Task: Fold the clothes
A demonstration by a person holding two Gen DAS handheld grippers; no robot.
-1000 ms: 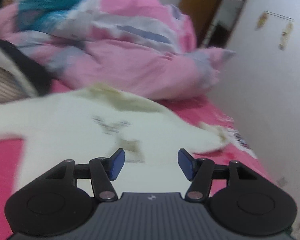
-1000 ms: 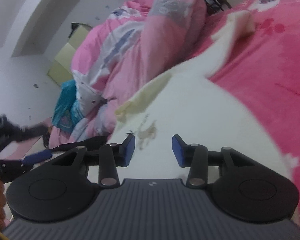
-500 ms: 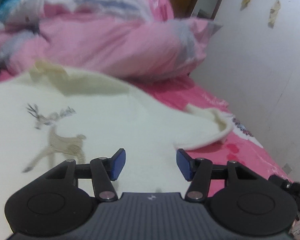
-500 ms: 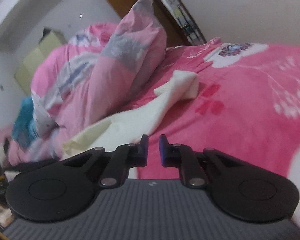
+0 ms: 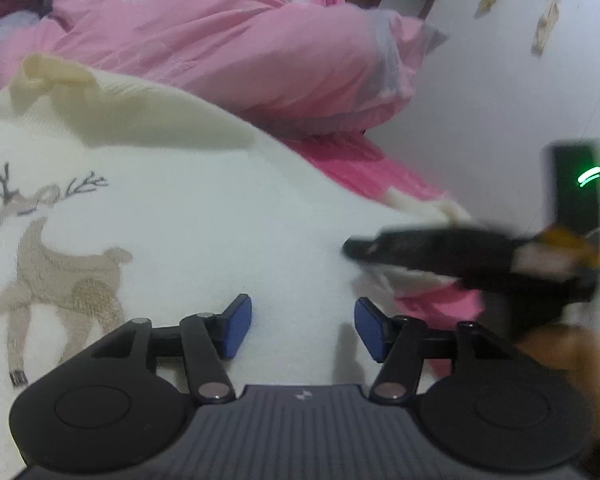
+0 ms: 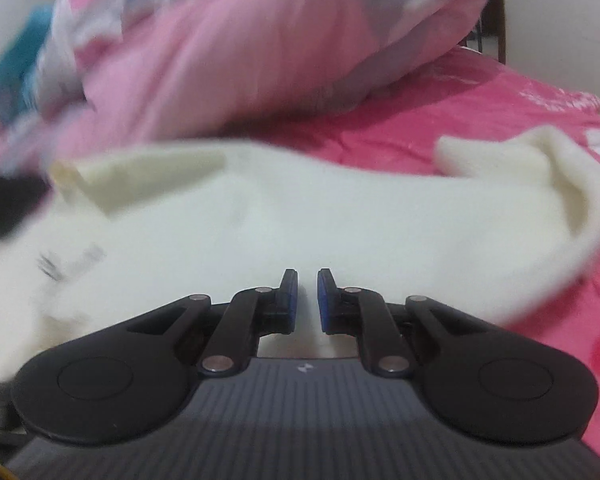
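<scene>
A white sweater (image 5: 220, 220) with a tan reindeer print (image 5: 60, 272) lies spread on the pink bed sheet (image 6: 460, 112). My left gripper (image 5: 303, 328) hovers just over its body, jaws apart and opening a little, nothing between them. My right gripper (image 6: 308, 296) is low over the sweater (image 6: 340, 220), its jaws closing to a thin slit with no fabric visibly pinched. In the left wrist view the right gripper (image 5: 352, 246) reaches in from the right, blurred, its tip at the sweater's edge. The sleeve (image 6: 560, 168) curls at the right.
A bunched pink quilt (image 5: 220, 40) lies behind the sweater's cream collar (image 5: 52, 72). A white wall (image 5: 500, 100) borders the bed on the right. A person's hand (image 5: 556, 348) holds the right gripper. The door frame stands at the back.
My left gripper dropped closer over the sweater. The right gripper closed its jaws, levelled out and swung from the pink sheet onto the sweater, entering the left wrist view.
</scene>
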